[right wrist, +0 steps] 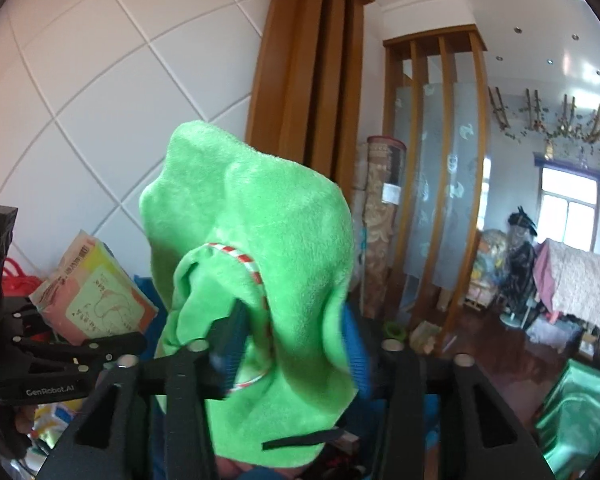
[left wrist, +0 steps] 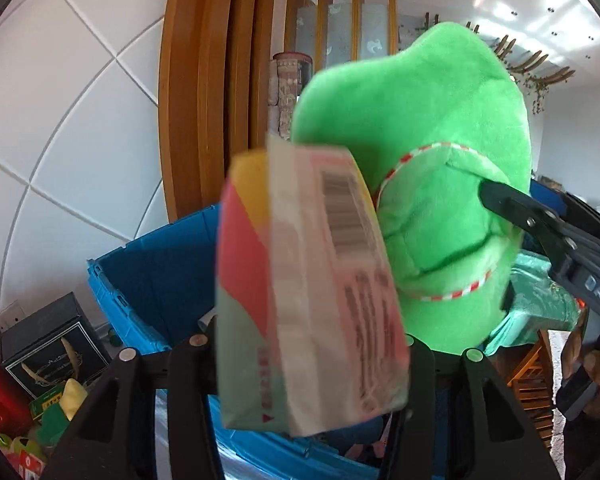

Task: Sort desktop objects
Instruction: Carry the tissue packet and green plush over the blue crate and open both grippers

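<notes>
left gripper [left wrist: 300,344] jaws clamp our tissue pack [left wrist: 308,292] | right gripper [right wrist: 296,348] jaws apart, green plush [right wrist: 260,240] between | blue crate [left wrist: 160,272] lower left

Both wrist views close on green plush [left wrist: 420,128]

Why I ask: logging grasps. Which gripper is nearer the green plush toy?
Right. The right gripper straddles the green plush toy; the left gripper sits beside it, around the colourful pack.
</notes>
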`<state>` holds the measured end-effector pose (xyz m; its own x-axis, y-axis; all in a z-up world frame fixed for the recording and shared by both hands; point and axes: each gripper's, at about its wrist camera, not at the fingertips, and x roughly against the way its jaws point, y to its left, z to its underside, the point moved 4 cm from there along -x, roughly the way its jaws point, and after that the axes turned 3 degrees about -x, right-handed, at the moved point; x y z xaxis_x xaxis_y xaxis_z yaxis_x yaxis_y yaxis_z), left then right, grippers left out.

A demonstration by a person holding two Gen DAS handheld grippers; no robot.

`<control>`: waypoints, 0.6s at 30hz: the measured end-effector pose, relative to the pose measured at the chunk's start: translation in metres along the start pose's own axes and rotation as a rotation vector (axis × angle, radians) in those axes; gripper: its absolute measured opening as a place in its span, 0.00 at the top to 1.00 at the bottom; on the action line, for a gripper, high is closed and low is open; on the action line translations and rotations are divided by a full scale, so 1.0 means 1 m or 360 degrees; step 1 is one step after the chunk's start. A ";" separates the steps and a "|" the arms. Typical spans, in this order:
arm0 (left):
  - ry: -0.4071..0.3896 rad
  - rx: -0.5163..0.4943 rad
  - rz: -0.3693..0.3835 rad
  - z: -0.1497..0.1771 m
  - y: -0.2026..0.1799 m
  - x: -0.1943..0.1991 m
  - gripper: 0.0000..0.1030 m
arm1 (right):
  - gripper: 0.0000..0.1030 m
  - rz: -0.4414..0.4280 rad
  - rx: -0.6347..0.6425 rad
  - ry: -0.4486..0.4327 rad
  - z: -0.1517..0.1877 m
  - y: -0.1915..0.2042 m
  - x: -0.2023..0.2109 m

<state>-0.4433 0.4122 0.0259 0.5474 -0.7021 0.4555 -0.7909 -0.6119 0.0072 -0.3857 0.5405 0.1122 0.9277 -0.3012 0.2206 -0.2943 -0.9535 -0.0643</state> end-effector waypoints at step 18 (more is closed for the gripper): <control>-0.0037 0.0135 -0.0173 -0.008 0.011 -0.001 0.23 | 0.05 -0.0292 -0.0313 0.0257 0.023 -0.061 -0.043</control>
<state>-0.4551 0.4090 0.0331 0.6355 -0.6375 0.4355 -0.7012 -0.7127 -0.0201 -0.4022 0.6113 0.0847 0.9256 -0.1044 0.3639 -0.1788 -0.9678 0.1772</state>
